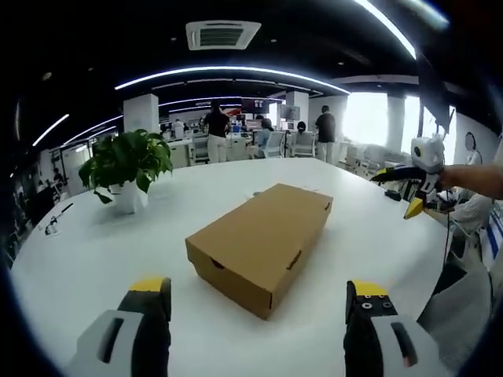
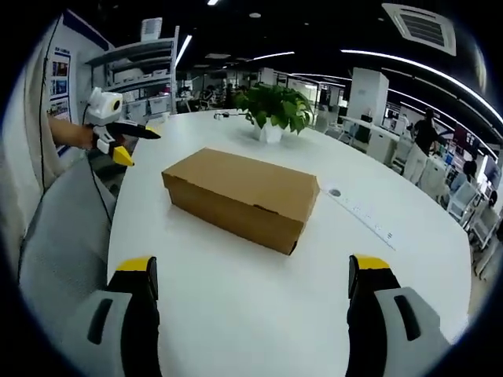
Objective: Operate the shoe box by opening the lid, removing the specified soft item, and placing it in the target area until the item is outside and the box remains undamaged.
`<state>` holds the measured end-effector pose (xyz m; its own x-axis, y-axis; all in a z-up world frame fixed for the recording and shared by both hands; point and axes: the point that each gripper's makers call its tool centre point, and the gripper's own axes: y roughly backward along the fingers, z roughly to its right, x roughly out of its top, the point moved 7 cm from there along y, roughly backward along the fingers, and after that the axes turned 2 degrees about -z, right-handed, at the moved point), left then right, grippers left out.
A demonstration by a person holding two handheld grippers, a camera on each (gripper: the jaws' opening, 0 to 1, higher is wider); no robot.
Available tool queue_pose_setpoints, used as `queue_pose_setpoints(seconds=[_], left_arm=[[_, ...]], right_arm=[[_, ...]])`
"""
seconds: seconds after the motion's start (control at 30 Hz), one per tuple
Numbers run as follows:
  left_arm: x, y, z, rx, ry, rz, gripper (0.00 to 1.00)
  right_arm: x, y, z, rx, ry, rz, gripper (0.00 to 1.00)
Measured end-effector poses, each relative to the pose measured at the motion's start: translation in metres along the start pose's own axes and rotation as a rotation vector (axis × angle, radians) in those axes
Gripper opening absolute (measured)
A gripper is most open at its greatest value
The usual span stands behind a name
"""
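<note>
A closed brown cardboard shoe box [image 1: 259, 243] lies on the white table [image 1: 102, 259], lid down, with small notches in its sides. My left gripper [image 1: 259, 290] is open just short of the box's near corner, nothing between its jaws. The right gripper [image 1: 398, 192] hovers open beyond the table's right edge, held by a hand. In the right gripper view the box [image 2: 240, 196] lies ahead of the open right gripper [image 2: 253, 267], and the left gripper [image 2: 141, 148] hangs open at the far left by the table edge.
A potted green plant [image 1: 130, 169] [image 2: 275, 110] stands on the table behind the box. A long flat white strip [image 2: 361, 212] lies on the table to the box's right. Desks and standing people fill the office behind. The person's clothing [image 2: 63, 228] borders the table edge.
</note>
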<state>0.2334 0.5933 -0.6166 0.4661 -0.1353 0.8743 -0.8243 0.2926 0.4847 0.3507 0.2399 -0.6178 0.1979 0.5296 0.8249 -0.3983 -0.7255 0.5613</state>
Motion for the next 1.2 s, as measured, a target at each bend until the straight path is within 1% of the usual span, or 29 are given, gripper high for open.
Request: queue_pose_setpoints(seconds=[0.1, 0.17, 0.2, 0.3, 0.4, 0.5, 0.57, 0.67, 0.8, 0.93, 1.1, 1.2], left_arm=[[-0.002, -0.005, 0.004, 0.017, 0.0, -0.009, 0.92], [-0.003, -0.007, 0.005, 0.031, 0.001, -0.013, 0.92], [-0.005, -0.01, 0.007, 0.04, 0.006, -0.017, 0.92], [-0.007, -0.015, 0.009, 0.065, 0.016, -0.016, 0.92], [-0.01, -0.02, 0.011, 0.086, 0.025, -0.02, 0.91], [-0.011, -0.025, 0.013, 0.095, 0.029, -0.026, 0.86], [-0.015, -0.03, 0.011, 0.104, 0.035, -0.034, 0.83], [-0.019, -0.035, 0.01, 0.124, 0.039, -0.045, 0.8], [-0.023, -0.04, 0.01, 0.15, 0.041, -0.046, 0.76], [-0.029, -0.046, 0.009, 0.172, 0.057, -0.056, 0.71], [-0.032, -0.054, 0.011, 0.184, 0.079, -0.059, 0.69], [-0.032, -0.062, 0.014, 0.188, 0.075, -0.062, 0.67]], right_arm=[[0.001, -0.009, 0.005, 0.03, 0.01, 0.006, 0.96], [0.001, -0.015, 0.009, 0.045, 0.021, 0.006, 0.91], [0.002, -0.019, 0.011, 0.056, 0.041, 0.006, 0.9], [0.001, -0.029, 0.018, 0.078, 0.046, 0.005, 0.9], [0.004, -0.036, 0.023, 0.09, 0.051, 0.005, 0.89], [0.008, -0.044, 0.028, 0.102, 0.063, 0.01, 0.87], [0.01, -0.047, 0.029, 0.108, 0.066, 0.009, 0.86], [0.013, -0.056, 0.033, 0.121, 0.081, 0.007, 0.83], [0.017, -0.068, 0.037, 0.138, 0.091, 0.013, 0.8], [0.018, -0.079, 0.04, 0.153, 0.09, 0.01, 0.77], [0.018, -0.09, 0.044, 0.169, 0.09, 0.003, 0.74], [0.018, -0.096, 0.047, 0.166, 0.088, -0.001, 0.7]])
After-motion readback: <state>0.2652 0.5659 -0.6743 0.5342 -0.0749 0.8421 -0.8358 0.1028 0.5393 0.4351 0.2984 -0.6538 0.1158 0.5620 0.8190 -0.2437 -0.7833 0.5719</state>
